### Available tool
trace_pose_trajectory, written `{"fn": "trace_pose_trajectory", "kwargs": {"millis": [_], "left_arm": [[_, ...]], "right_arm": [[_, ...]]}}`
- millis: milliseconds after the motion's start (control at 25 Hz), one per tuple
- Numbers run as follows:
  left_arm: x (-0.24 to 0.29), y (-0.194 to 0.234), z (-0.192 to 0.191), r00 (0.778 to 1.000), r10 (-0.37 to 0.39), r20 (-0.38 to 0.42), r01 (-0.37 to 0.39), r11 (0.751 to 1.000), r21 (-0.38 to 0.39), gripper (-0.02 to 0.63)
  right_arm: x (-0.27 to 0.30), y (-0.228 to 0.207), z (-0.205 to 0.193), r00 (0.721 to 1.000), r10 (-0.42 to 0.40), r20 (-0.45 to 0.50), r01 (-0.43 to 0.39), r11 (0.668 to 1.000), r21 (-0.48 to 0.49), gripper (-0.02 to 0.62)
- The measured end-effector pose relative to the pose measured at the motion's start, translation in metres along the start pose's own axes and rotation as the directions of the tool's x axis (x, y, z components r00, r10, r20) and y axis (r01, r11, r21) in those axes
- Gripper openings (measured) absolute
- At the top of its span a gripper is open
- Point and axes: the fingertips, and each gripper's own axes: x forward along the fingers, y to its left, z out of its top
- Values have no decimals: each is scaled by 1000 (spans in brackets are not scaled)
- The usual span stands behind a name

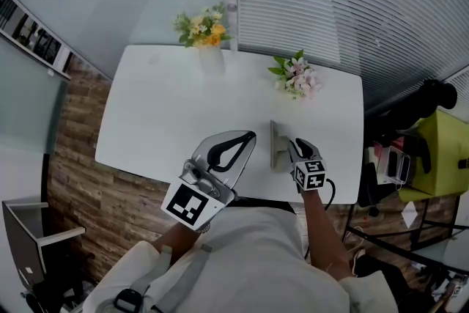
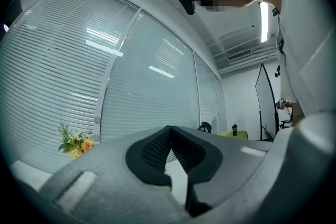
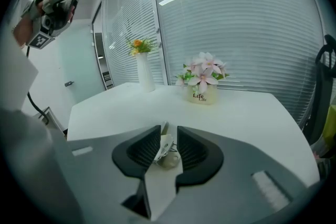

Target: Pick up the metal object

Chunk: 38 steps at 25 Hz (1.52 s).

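A small shiny metal object [image 3: 165, 153], shaped like a clip, lies on the white table [image 3: 236, 107] between the jaws of my right gripper [image 3: 168, 131]. It leans toward the left pad [image 3: 143, 150], with a gap to the right pad, so the jaws stand open around it. In the head view the right gripper [image 1: 293, 150] rests low at the table's near edge, and the object is too small to make out. My left gripper [image 1: 251, 135] is held up over the near edge, its tips [image 2: 169, 131] together with nothing between them.
A tall white vase of yellow flowers [image 1: 205, 33] stands at the table's far edge, with a small pot of pink flowers [image 1: 297, 77] to its right. Window blinds [image 1: 315, 4] run behind the table. A yellow-green seat and dark clutter [image 1: 440, 150] sit beyond the right edge.
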Motion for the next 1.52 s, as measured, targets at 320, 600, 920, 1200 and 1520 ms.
{"fn": "trace_pose_trajectory", "kwargs": {"millis": [320, 600, 920, 1200, 1520], "left_arm": [[-1, 3, -2, 1000, 8, -7, -8, 1000, -6, 6], [-2, 7, -5, 1000, 16, -15, -16, 1000, -12, 6], [-3, 12, -7, 1000, 26, -18, -26, 999, -22, 6], [-5, 15, -9, 999, 30, -18, -30, 999, -27, 6], [-7, 15, -7, 999, 30, -17, -30, 999, -26, 6]], "right_arm": [[16, -3, -14, 999, 13, -31, -11, 998, 67, 117], [29, -1, -21, 998, 32, -45, -27, 993, 113, 123], [39, 4, -27, 997, 53, -60, -44, 989, 141, 118], [42, 4, -30, 997, 57, -56, -47, 985, 168, 109], [40, 8, -25, 998, 51, -32, -45, 987, 151, 91]]}}
